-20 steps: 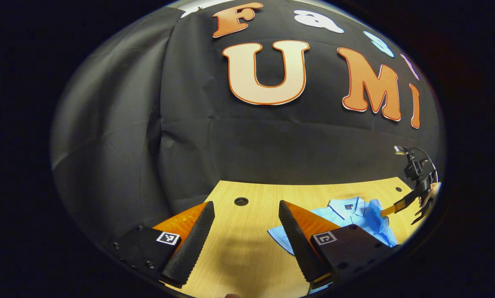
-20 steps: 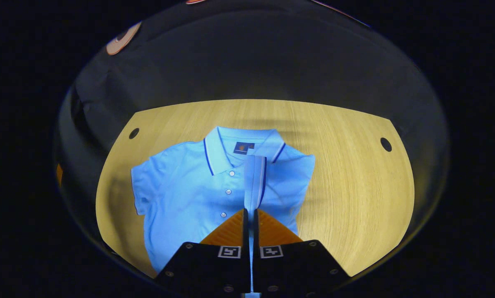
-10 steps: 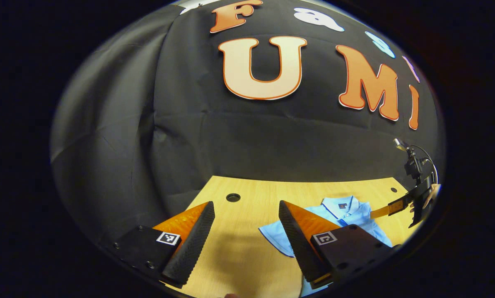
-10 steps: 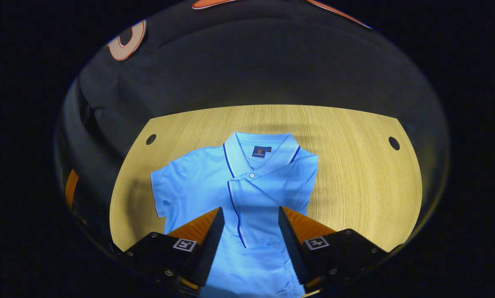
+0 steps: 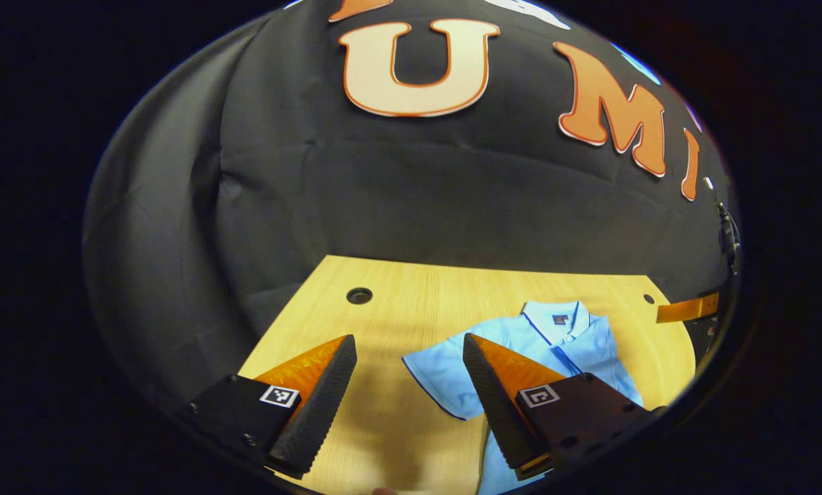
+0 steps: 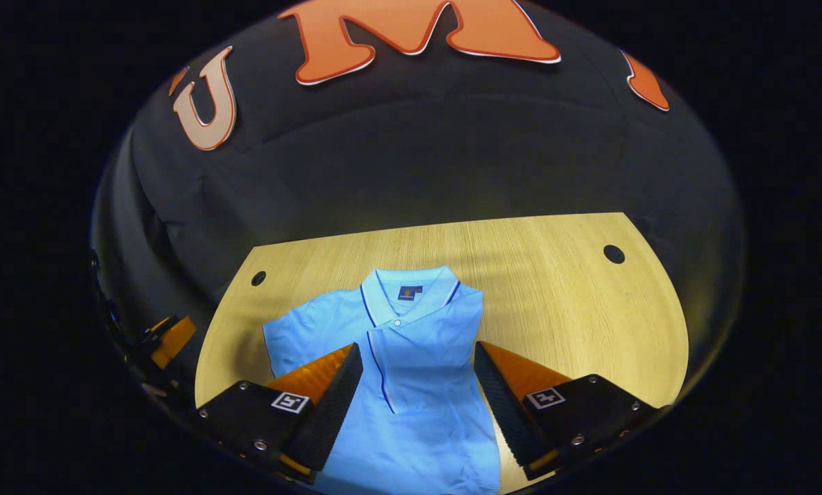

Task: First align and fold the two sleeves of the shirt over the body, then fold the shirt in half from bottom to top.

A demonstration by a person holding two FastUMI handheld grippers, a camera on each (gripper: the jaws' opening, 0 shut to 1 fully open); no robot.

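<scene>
A light blue polo shirt with dark blue trim lies flat on the wooden table, collar away from me. Its right sleeve is folded over the body; its left sleeve still spreads out flat to the side. My right gripper hangs open above the shirt's lower body with nothing between its fingers. My left gripper is open over bare table just left of the spread sleeve. In the left gripper view a finger of the right gripper shows at the far right edge.
The table has round holes near its back corners. Black cloth walls close in behind and at the sides. Bare wood lies to the right of the shirt and left of it.
My right gripper let go of the right sleeve, opened, and drew back and up from the shirt. My left gripper tilted down, so the spread sleeve sits closer to its fingers.
</scene>
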